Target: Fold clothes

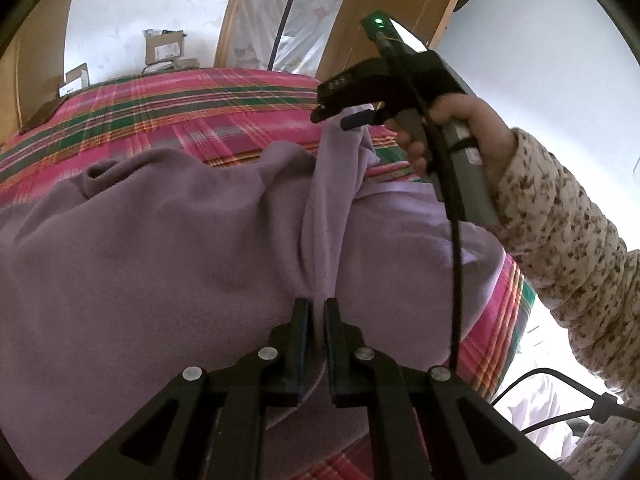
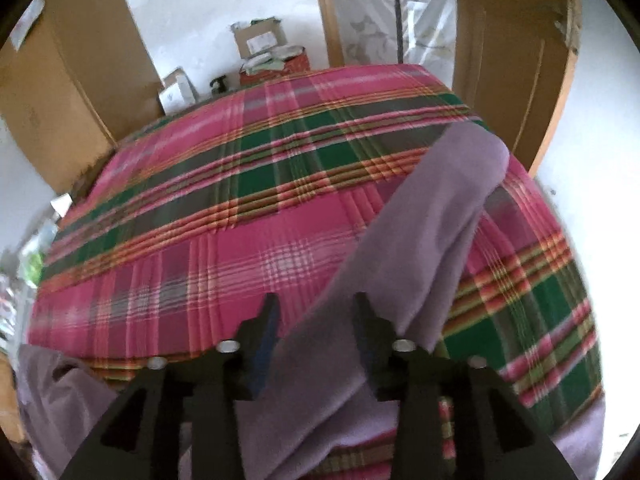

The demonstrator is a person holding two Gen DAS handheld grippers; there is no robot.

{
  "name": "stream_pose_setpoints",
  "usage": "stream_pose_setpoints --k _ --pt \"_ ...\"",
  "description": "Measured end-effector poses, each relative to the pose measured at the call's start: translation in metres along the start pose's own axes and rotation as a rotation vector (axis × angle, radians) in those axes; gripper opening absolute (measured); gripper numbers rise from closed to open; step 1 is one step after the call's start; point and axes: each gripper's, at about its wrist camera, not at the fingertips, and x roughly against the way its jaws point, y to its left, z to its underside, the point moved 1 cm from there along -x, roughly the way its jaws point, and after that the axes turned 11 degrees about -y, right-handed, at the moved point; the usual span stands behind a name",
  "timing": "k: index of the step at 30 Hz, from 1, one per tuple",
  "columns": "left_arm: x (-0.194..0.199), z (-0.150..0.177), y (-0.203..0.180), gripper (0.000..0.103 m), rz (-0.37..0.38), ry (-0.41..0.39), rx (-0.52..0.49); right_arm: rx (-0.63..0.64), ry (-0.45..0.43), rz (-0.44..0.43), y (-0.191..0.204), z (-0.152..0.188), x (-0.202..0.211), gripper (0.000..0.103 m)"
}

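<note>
Pinching a ridge of the lilac garment (image 1: 168, 248) between nearly closed jaws, the left gripper (image 1: 318, 312) held the cloth where it lay bunched across the plaid bedcover (image 1: 192, 104). From that pinch a long strip of fabric, likely a sleeve, ran straight away toward the right gripper (image 1: 338, 118), held in a person's hand (image 1: 444, 120) with a floral sleeve (image 1: 560, 232). Seen from the right wrist, that gripper's jaws stood apart, the fabric passing between them without being pressed, its free end trailing ahead across the cover. The right hand seemed the nearer one for carrying the sleeve inward. Cardboard boxes (image 2: 256, 40) and wooden panels (image 2: 68, 92) lined a white-walled room.
</note>
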Motion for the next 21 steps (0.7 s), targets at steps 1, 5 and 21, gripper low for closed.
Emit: stream_pose_setpoints --k 1,5,21 --pt "0.000 0.000 0.001 0.008 0.004 0.000 0.002 0.003 0.012 0.016 0.002 -0.001 -0.003 0.043" --pt "0.001 0.001 0.004 0.008 0.018 0.002 0.015 0.010 0.057 0.089 0.006 -0.001 -0.017 0.043" --pt "0.008 -0.002 0.010 0.008 0.025 -0.009 0.042 -0.008 -0.016 0.175 -0.012 0.000 0.010 0.002"
